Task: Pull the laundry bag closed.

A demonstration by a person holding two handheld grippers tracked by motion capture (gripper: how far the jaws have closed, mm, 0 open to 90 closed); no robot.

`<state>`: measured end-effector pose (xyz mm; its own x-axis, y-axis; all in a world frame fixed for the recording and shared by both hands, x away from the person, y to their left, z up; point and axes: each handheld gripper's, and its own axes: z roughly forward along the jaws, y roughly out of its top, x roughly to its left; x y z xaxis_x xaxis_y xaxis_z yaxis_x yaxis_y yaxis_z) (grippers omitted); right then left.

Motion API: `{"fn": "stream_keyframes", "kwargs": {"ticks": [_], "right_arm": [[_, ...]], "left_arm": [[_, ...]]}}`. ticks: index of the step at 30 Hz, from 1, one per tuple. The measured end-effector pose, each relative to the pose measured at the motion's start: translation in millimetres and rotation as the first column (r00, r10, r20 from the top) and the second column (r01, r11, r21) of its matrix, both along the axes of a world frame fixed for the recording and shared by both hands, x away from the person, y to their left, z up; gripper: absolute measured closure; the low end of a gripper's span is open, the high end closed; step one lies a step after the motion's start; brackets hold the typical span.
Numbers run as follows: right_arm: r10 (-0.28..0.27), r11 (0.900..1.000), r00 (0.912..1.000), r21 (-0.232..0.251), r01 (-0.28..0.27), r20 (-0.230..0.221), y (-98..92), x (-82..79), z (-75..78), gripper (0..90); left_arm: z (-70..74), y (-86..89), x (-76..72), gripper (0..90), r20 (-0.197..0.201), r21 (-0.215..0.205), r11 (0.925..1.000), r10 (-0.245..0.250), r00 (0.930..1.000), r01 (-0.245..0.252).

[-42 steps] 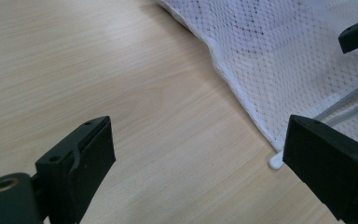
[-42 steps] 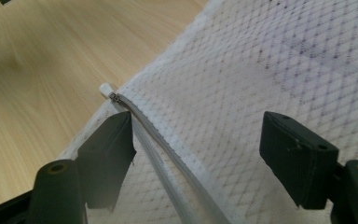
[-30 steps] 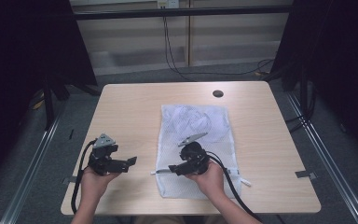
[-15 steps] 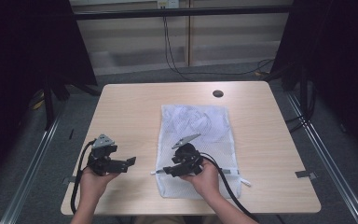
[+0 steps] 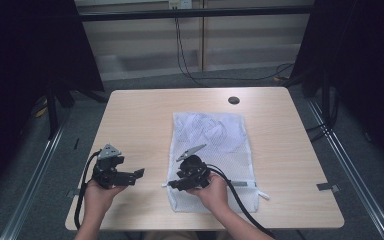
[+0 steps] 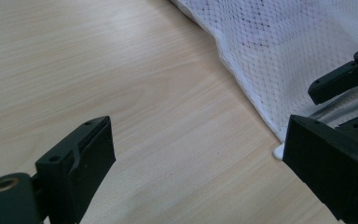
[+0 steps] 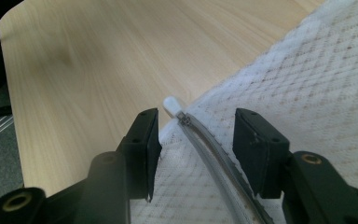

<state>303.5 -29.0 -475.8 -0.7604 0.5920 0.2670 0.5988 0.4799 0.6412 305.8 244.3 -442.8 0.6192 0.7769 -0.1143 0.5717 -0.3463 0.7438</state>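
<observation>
We count one wooden bench (image 5: pixel 140 120), one white mesh bag (image 5: pixel 215 135) lying on it, two claws, and one small dark round disc (image 5: pixel 234 100) near the bench's far edge. The bag lies flat, a little right of the bench's middle, running from mid-bench down toward the near edge. Along its near end runs one grey zipper (image 7: pixel 214 158), ending in a small white tab (image 7: pixel 171 104) at the bag's left corner.

The bag's near end is partly covered in the high view by the right hand (image 5: pixel 214 192) and its claw. Something pale shows through the mesh at the far end of the bag, but we cannot make out what it is. In the left gripper view the bag is cut off by the top and right edges, and the other claw's black parts poke in at the right edge.

The left claw (image 5: pixel 139 173) is held just above the bench near the near left corner, well apart from the bag; its jaws stand wide, with only bare wood between them. The right claw (image 7: pixel 196 140) sits over the bag's near left corner, jaws partly apart, straddling the zipper's end just behind the white tab. We cannot tell whether the jaws touch the mesh; they grip nothing.
</observation>
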Motion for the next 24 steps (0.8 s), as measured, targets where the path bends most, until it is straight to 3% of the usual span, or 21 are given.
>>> {"fn": "stream_keyframes", "kwargs": {"ticks": [24], "right_arm": [[0.037,0.999,0.9993,-0.014,-0.037,-0.007,15.4,5.0,-9.4,61.3]], "left_arm": [[-0.1,6.2,-0.9,8.7,-0.004,0.002,0.9999,0.013,0.9999,-0.013]]}}
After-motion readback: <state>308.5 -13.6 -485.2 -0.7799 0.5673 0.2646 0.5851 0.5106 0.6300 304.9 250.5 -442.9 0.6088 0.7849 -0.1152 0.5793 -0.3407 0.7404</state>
